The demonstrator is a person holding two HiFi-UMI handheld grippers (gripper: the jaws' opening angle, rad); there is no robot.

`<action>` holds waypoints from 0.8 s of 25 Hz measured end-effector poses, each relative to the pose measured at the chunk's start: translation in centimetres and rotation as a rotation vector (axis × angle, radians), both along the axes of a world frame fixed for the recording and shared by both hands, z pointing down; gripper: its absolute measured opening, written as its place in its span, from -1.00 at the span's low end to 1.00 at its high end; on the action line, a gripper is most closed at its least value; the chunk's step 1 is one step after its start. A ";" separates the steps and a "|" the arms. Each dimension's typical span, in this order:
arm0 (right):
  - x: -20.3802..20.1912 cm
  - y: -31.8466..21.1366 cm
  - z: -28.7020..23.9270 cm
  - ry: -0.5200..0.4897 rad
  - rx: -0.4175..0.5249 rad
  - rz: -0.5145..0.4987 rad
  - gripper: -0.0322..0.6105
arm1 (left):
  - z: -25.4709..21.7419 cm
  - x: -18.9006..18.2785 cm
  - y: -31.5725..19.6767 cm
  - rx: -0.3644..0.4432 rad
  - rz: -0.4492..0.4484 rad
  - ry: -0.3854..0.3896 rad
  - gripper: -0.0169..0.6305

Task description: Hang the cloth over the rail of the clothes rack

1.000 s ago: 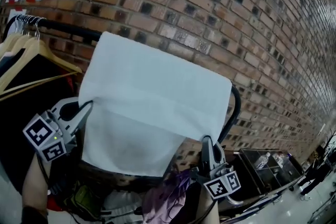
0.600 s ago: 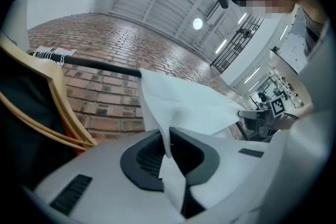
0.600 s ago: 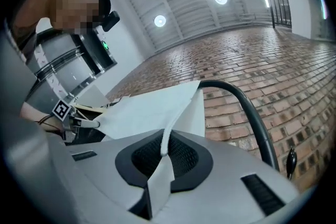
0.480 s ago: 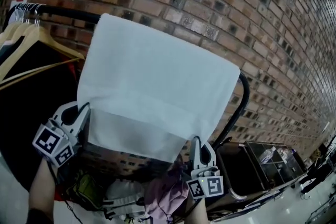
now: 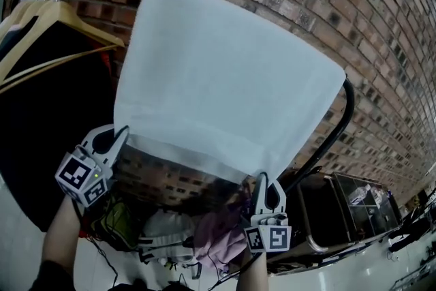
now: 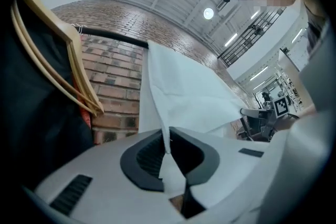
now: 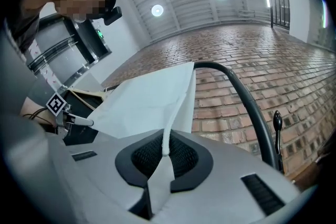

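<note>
Cloth (image 5: 225, 71), white, lies draped over the black rail (image 5: 344, 105) of the clothes rack, in front of a brick wall (image 5: 381, 17). Left gripper (image 5: 121, 134) clamps the cloth's lower left corner; right gripper (image 5: 262, 178) clamps its lower right corner (each gripper view shows the hem pinched between nearly closed jaws). Wooden hangers (image 5: 61, 17) hang toward the rail's left end, near the cloth.
</note>
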State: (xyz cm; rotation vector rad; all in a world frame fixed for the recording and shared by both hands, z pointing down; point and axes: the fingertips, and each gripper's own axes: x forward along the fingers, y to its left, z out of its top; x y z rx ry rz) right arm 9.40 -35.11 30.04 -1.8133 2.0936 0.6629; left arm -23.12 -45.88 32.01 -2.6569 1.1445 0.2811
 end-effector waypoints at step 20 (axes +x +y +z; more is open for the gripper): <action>1.4 -1.5 6.1 -0.094 -0.072 0.046 -0.52 | 5.2 -1.7 -1.5 -0.027 -0.069 0.007 -0.18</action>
